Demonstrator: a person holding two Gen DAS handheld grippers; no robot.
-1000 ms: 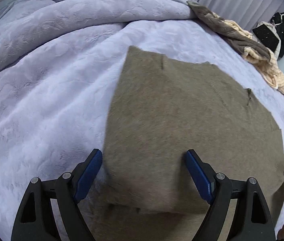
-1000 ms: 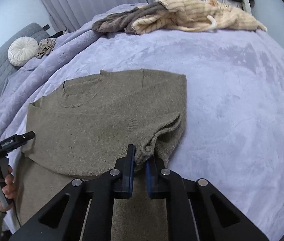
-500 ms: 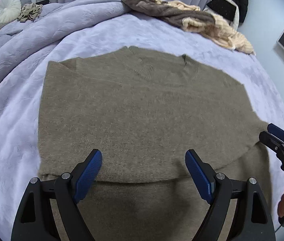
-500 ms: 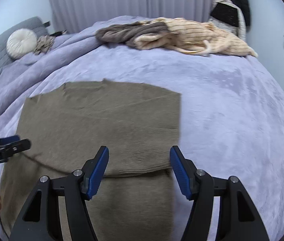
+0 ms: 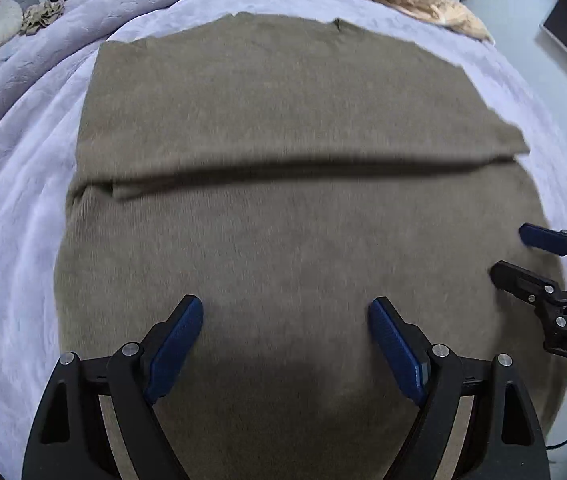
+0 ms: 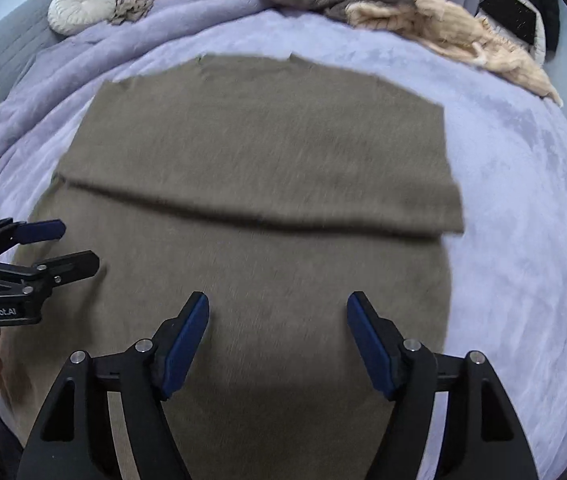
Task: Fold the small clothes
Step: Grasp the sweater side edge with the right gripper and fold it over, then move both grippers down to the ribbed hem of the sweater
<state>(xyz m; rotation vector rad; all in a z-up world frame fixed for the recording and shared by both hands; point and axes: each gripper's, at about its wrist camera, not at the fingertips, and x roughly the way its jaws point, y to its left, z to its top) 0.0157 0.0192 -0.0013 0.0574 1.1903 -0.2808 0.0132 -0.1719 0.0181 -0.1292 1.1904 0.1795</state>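
Observation:
An olive-brown knit top (image 5: 283, 128) (image 6: 259, 148) lies flat on the lilac bed cover, its far part folded over the near part along a crosswise edge. My left gripper (image 5: 285, 312) hovers open above the near half, nothing between its blue pads. My right gripper (image 6: 277, 308) is over the same near half, its jaws opening and empty. In the left wrist view the right gripper (image 5: 511, 252) shows at the right edge; the right wrist view has the left gripper (image 6: 71, 246) at its left edge, with a hand below it.
The lilac bed cover (image 6: 523, 208) spreads around the top, bunched at the far left. A pile of beige and brown clothes (image 6: 403, 12) lies at the far edge. A round white cushion (image 6: 81, 6) and a small crumpled cloth (image 6: 133, 6) sit far left.
My right gripper let go of the top's edge and opened; the folded part now lies flat. Both grippers drew back toward the near half of the top, so more of it shows.

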